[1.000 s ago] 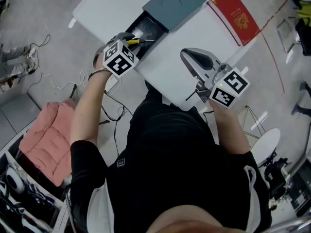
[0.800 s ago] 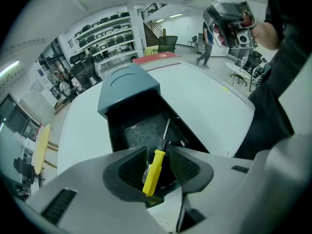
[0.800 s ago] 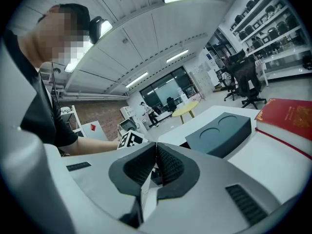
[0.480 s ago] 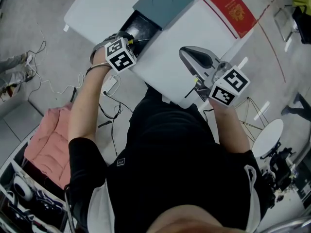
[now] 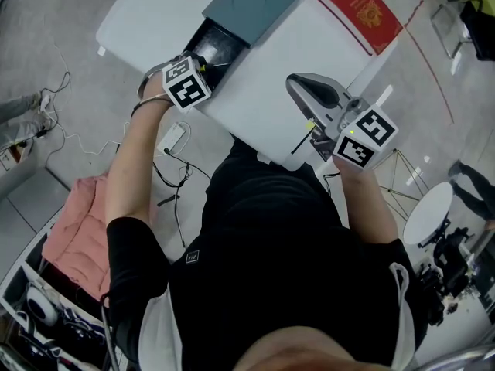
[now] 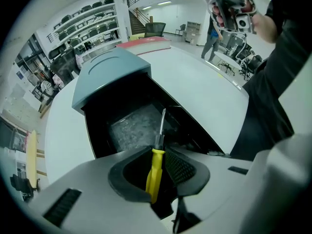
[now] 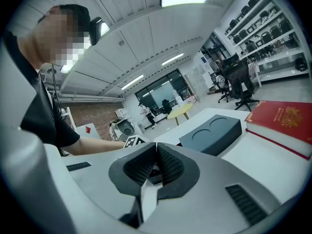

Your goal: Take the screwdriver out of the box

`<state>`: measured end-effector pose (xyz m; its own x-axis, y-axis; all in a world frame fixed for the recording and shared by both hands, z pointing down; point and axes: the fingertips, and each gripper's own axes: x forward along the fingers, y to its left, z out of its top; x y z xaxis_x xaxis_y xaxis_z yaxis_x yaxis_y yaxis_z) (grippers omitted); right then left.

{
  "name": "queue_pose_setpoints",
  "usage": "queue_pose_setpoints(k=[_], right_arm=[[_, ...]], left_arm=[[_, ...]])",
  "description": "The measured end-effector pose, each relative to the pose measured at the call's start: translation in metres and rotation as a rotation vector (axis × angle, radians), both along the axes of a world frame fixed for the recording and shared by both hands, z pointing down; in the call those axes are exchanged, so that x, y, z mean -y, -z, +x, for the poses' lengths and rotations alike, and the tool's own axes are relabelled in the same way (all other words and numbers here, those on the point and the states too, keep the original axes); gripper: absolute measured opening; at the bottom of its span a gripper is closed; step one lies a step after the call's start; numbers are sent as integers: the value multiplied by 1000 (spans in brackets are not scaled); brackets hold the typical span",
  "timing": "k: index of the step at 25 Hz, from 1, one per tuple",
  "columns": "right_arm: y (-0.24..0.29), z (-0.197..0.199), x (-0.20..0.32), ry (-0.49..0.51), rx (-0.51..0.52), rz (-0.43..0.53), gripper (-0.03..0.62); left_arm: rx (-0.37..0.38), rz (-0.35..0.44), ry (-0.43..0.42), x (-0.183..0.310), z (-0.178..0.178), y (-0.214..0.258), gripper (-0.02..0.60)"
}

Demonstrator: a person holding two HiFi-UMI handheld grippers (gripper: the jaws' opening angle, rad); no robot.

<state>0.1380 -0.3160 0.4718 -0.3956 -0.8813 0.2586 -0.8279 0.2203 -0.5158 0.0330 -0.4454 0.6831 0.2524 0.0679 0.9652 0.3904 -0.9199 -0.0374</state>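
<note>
At the white bench's (image 5: 255,91) left edge sits the open black box (image 6: 126,126). Our left gripper (image 6: 159,149), its jaws just closing, clamps the yellow screwdriver (image 6: 156,167) there. Our right gripper (image 7: 156,144) is clenched and empty.

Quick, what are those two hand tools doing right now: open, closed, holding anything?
Left tool: jaws have just been closing, now gripping the screwdriver by its yellow handle.
Right tool: closed, holding nothing.

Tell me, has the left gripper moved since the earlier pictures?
Yes. The left gripper moved further over the open box; its fingers have just been closing on the yellow screwdriver between them.
</note>
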Motion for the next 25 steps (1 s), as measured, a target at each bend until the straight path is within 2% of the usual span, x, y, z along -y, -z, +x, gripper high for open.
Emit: queue_pose_setpoints(k=[7,16,25], right_arm=[[7,3,-10,-6,-11,9,31],[23,10,-28,-4,-24,54,31],[45,12,-45,29,-23,115,31]], left_arm=[[19,-7,18,-1,1,1,87],[-30,43,67,-3,6,31,84],[-134,6,232,-10,3,77,84]])
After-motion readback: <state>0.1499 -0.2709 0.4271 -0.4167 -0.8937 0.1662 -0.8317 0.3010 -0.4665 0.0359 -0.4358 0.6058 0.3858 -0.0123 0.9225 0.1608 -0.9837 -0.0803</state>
